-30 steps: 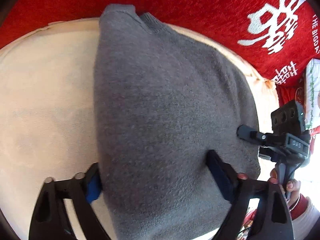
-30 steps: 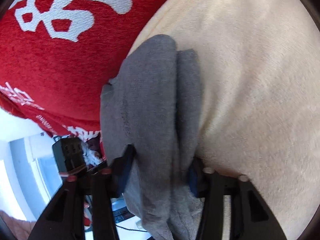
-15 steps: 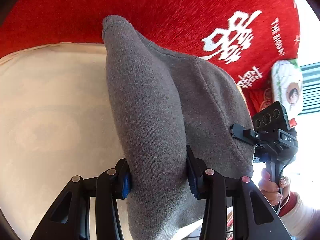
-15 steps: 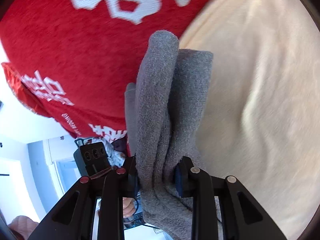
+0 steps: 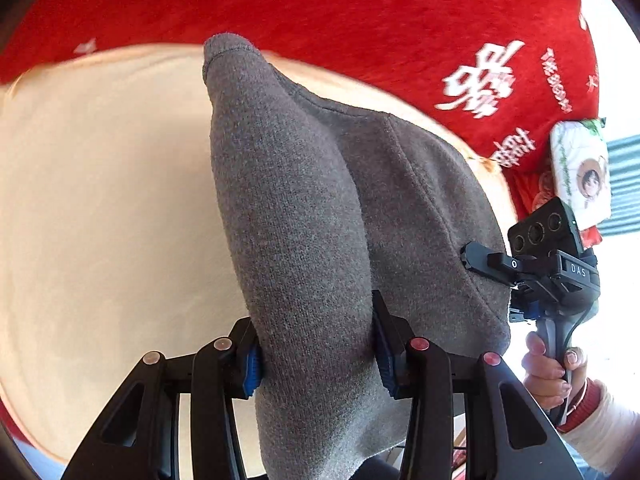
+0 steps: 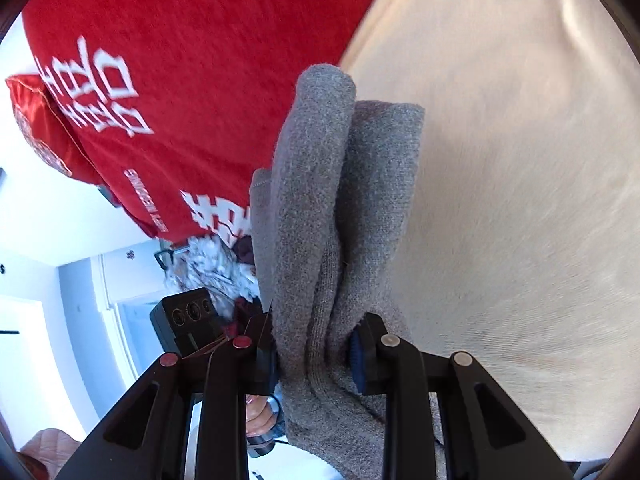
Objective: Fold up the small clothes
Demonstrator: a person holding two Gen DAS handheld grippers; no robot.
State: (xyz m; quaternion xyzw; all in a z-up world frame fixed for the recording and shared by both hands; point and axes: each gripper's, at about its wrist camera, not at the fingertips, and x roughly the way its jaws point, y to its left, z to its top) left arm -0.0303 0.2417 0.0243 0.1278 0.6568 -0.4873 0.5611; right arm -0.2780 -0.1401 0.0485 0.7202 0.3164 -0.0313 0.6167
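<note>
A small grey knit garment (image 5: 304,220) hangs bunched in thick folds over a cream blanket (image 5: 100,200). My left gripper (image 5: 318,356) is shut on one thick fold of it, blue pads pressing both sides. In the right wrist view the same grey garment (image 6: 320,200) stands up in several layers, and my right gripper (image 6: 316,356) is shut on its lower part. In the left wrist view, the right gripper's body (image 5: 552,264) shows at the garment's right edge, held by a person's hand (image 5: 548,364). The garment's lower end is out of frame.
A red blanket with white characters (image 5: 360,12) lies beyond the cream blanket (image 6: 520,160) and fills the upper left of the right wrist view (image 6: 200,40). A printed tissue pack (image 5: 580,172) sits at the far right. White walls and a doorway (image 6: 60,280) show at left.
The left jaws closed from wide apart onto a gathered fold. Both grippers rose and moved with the garment, which went from lying spread on the cream blanket to hanging bunched.
</note>
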